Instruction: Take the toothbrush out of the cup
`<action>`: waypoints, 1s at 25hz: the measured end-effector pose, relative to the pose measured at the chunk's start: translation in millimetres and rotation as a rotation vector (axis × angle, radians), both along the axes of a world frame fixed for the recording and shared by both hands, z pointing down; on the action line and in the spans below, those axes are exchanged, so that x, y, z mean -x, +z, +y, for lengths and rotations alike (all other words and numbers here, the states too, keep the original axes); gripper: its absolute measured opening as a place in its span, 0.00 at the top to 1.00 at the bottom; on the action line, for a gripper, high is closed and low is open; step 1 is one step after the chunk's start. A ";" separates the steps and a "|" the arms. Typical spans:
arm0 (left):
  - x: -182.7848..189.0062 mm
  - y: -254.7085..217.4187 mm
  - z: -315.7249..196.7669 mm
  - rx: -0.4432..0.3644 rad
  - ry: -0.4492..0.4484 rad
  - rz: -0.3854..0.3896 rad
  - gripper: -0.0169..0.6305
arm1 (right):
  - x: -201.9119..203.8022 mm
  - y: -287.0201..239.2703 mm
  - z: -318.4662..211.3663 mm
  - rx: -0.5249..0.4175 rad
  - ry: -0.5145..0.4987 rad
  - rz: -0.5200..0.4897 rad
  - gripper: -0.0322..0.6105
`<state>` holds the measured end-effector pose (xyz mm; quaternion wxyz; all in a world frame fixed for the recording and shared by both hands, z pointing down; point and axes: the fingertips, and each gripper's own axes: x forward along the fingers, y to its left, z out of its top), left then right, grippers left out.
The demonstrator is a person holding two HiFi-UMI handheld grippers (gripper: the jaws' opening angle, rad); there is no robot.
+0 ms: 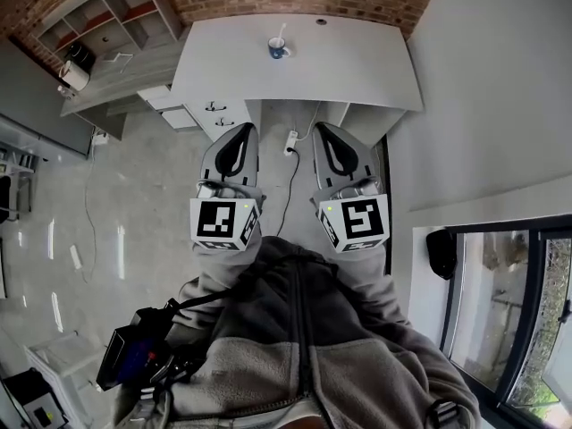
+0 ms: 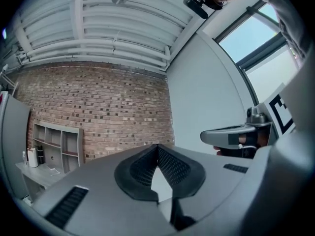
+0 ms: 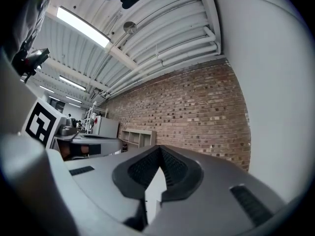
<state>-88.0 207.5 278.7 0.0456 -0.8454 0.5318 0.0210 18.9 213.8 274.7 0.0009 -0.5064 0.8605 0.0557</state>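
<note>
A blue cup point(image 1: 278, 50) stands at the far middle of the white table point(image 1: 357, 65), with a pale toothbrush point(image 1: 281, 35) sticking up out of it. Both grippers hang well short of the table, over the floor and close to my body. The left gripper point(image 1: 243, 132) and the right gripper point(image 1: 323, 132) are side by side, jaws closed to a point with nothing between them. The left gripper view shows its own shut tip point(image 2: 157, 147) aimed at a brick wall. In the right gripper view the shut tip point(image 3: 159, 148) points the same way. Neither of these views shows the cup.
A white power strip point(image 1: 290, 140) with a dark cable lies on the floor between the grippers and the table. Drawers point(image 1: 214, 114) sit under the table's left side. A grey shelf unit point(image 1: 107, 21) stands far left, and a window point(image 1: 514, 311) lies to the right.
</note>
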 end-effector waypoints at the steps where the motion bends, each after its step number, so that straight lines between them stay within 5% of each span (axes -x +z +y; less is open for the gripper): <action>1: -5.1 4.3 3.7 0.011 -0.007 0.001 0.97 | -8.8 1.8 5.0 -0.013 -0.002 -0.002 0.95; 5: -42.1 30.0 33.2 0.032 -0.032 -0.012 0.97 | -59.4 24.7 37.5 -0.060 -0.010 0.013 0.95; 10: -56.0 40.2 38.5 0.047 -0.033 -0.017 0.97 | -72.4 53.3 41.6 -0.005 -0.047 0.057 0.95; 25: -15.7 56.2 -38.9 0.066 -0.085 0.017 0.97 | -51.0 82.2 -24.0 0.081 -0.084 0.047 0.95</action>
